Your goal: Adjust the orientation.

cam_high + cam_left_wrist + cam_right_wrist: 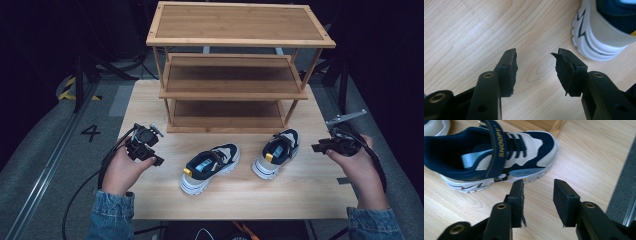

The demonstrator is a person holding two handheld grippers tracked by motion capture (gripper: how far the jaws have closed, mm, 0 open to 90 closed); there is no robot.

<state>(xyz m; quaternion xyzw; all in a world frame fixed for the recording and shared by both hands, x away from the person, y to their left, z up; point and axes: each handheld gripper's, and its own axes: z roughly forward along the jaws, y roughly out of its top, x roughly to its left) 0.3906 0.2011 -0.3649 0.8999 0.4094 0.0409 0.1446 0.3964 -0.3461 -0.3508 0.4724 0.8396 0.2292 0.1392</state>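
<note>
Two navy-and-white sneakers stand on the wooden table point(250, 197) in front of a three-tier wooden shoe rack point(240, 25). The left sneaker point(210, 167) points up and right, and the right sneaker point(276, 152) sits closer to the rack. My left gripper point(152, 150) hovers left of the left sneaker. Its jaws point(536, 56) are open over bare wood, with the sneaker's heel point(604, 32) just beyond on the right. My right gripper point(320, 146) is right of the right sneaker, open point(537, 186), and nothing is between its jaws. That sneaker point(499, 157) lies just ahead of them.
The rack's lowest shelf point(227, 120) sits right behind the sneakers, and its base corner point(541, 123) is near the right sneaker's toe. The table's right edge and grey floor point(624, 190) are close to my right gripper. Cables trail from both grippers.
</note>
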